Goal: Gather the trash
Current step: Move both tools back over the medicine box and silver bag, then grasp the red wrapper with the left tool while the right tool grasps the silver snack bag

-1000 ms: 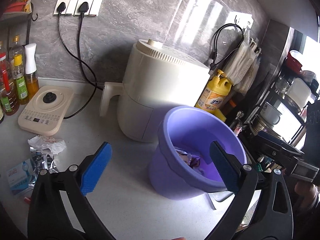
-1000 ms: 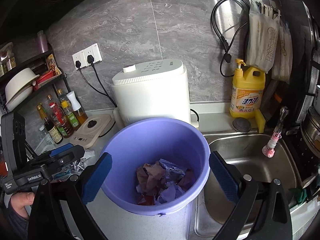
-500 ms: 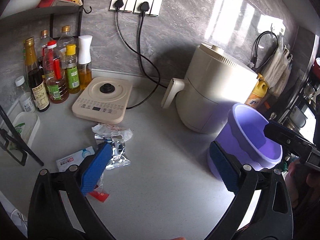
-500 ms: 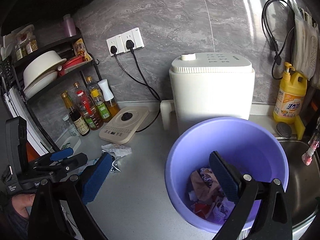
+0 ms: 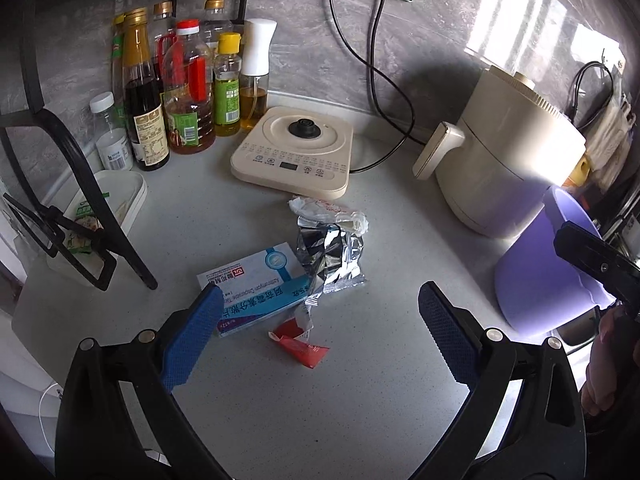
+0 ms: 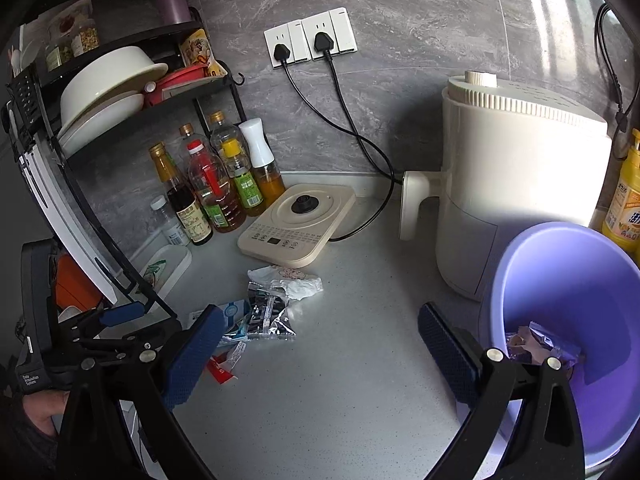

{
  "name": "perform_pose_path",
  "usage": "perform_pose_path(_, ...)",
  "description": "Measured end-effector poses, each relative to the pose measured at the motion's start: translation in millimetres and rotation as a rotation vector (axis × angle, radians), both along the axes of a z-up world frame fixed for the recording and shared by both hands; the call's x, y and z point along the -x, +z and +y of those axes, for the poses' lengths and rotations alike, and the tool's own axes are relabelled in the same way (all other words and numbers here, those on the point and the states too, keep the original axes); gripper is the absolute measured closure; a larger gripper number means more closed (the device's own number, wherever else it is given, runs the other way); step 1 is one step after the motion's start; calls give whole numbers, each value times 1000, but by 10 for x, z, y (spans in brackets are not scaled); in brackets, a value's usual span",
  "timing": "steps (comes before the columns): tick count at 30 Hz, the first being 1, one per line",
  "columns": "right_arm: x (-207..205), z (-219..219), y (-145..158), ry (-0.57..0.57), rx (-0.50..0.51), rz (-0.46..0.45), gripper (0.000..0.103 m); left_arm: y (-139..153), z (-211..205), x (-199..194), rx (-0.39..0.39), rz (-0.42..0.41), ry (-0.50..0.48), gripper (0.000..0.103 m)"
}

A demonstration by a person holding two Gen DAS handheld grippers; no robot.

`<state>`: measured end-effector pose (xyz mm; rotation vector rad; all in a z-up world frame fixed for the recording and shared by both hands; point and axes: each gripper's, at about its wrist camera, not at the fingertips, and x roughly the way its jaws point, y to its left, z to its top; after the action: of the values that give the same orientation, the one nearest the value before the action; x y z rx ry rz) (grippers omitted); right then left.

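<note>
Jaws of left gripper (image 5: 320, 340) and right gripper (image 6: 320, 356) stood released, empty; crumpled foil wrapper (image 5: 332, 254) lay mid-frame beside blue-white box (image 5: 256, 288).

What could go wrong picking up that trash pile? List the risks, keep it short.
1. The silver foil wrapper overlaps the blue-and-white box, so a grab at one may drag the other.
2. The red sachet lies flat on the counter; the left gripper, jaws open, may skid over it.
3. The purple bucket looks close to the counter's edge; a bump might tip it.
</note>
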<state>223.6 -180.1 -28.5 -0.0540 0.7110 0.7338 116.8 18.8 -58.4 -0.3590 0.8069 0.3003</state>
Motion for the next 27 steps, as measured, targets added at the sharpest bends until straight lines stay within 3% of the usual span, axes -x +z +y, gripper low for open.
perform_pose_path(7,79,215,-289,-2,51,60,8,-384,137,-3,66,72,-10,8)
perform_pose_path(11,125,266,-451,-13,95,94,8,-645,178,-47,108,121,-21,21)
perform_pose_path(16,152,279,-594,-32,142,129,8,-918,222,-118,175,150,-10,31)
perform_pose_path(18,157,286,-628,-37,158,139,8,-1014,234,-154,206,156,-3,46)
perform_pose_path(19,161,295,-636,-37,163,141,8,-1029,226,-169,201,155,-2,63)
perform_pose_path(20,162,304,-644,-36,166,142,8,-1028,212,-194,186,169,-10,74)
perform_pose_path(21,163,309,-642,-35,167,142,8,-1011,204,-211,187,174,-18,77)
perform_pose_path(22,161,323,-635,-31,166,141,8,-973,201,-214,188,171,-23,88)
perform_pose_path(27,82,467,-564,-14,150,121,8,-660,220,-127,124,112,-32,88)
